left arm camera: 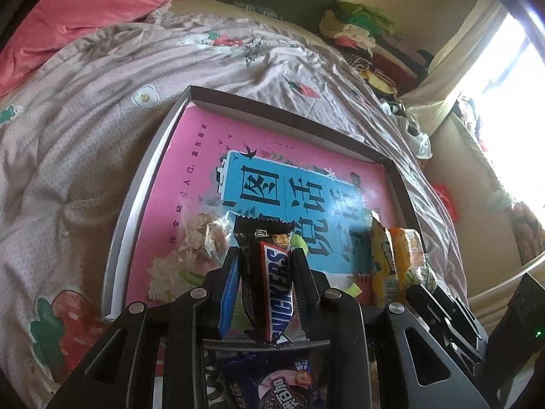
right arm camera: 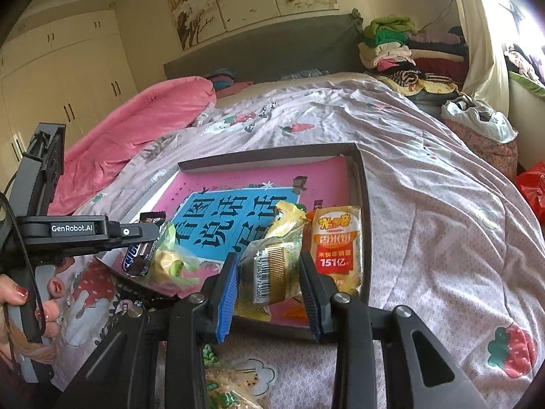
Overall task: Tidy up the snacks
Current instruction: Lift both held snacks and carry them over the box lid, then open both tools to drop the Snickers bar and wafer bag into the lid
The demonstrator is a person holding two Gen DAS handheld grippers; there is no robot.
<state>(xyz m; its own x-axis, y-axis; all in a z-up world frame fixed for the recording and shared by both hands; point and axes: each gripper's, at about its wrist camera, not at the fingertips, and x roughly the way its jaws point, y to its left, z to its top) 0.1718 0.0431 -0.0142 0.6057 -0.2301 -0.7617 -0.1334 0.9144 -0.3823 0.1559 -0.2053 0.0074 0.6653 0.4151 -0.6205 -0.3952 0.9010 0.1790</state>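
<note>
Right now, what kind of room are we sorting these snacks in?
A bedroom, almost surely. The tray sits on a bed with a floral quilt and a grey headboard behind it. Built-in wardrobe doors line the far wall, and folded clothes are piled beside the headboard.

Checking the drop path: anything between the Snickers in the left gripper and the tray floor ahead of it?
Nothing visible. The left gripper is shut on the Snickers bar above the tray; the pink floor ahead is bare. The clear cookie bag lies left, the yellow packets right.
</note>
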